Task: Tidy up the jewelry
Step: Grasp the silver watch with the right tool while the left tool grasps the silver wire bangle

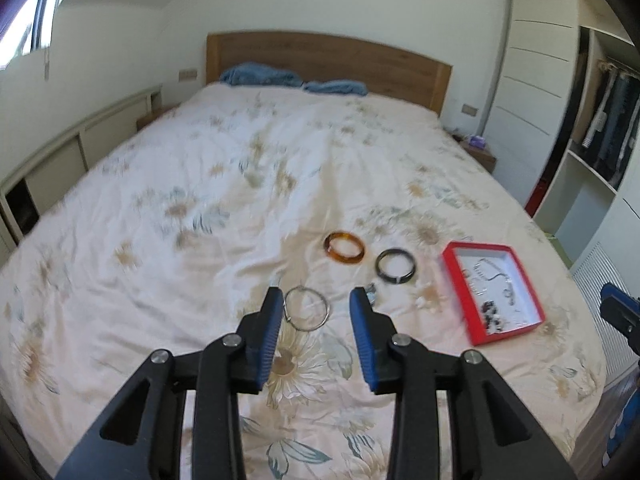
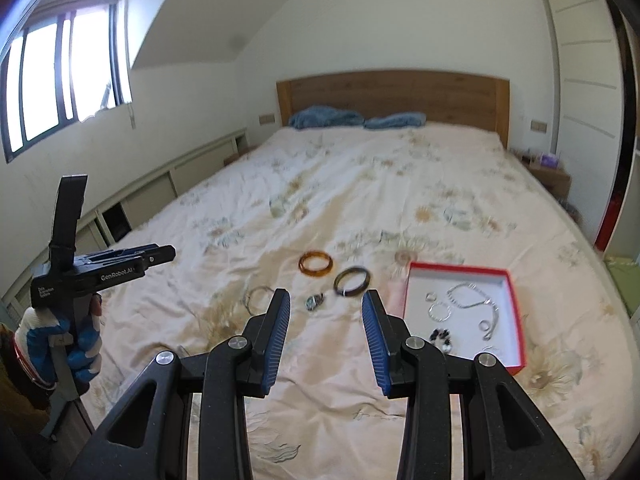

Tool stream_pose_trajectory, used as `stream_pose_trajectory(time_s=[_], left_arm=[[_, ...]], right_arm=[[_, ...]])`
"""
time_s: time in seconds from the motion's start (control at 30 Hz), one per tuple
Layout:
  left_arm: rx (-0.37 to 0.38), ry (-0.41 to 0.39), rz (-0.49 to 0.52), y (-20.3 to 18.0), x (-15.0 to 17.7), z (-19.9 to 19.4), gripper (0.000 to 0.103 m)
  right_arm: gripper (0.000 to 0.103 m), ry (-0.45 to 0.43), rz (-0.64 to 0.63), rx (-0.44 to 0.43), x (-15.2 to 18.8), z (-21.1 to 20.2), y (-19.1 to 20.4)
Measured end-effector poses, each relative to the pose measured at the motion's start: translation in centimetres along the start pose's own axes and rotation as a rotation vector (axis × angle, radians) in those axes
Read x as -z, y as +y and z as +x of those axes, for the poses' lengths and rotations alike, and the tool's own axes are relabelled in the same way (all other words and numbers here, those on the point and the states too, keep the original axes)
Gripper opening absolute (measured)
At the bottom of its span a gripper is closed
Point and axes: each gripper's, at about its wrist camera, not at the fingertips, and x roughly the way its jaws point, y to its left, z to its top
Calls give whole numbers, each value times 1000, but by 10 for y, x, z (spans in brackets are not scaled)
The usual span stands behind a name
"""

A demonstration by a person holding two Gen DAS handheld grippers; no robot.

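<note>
Both claws stand apart and empty: the left gripper (image 1: 316, 300) frames the thin silver bangle (image 1: 307, 309) on the floral bedspread (image 1: 200, 200), the right gripper (image 2: 326, 304) faces a small dark trinket (image 2: 315, 302). Beyond lie the amber bangle (image 1: 345, 249), dark bangle (image 1: 396, 267) and red jewelry box (image 1: 493, 290). I judge that thin wire could slip or snag soft cloth on closing
</note>
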Motion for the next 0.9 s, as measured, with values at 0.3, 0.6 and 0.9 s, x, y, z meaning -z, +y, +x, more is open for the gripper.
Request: stream_pose_trajectory(time_s=[0.3,0.6,0.9], left_arm=[[-67,68,-29,14,18,84,33],[-108,102,-2,8,24,128,33],[-112,142,46,-10,31,150,33]], right_arm=[[38,108,25,-32,11,92,-13],[38,180,41,-49,25,156,-18],[38,226,46,-61,34,197,-15]])
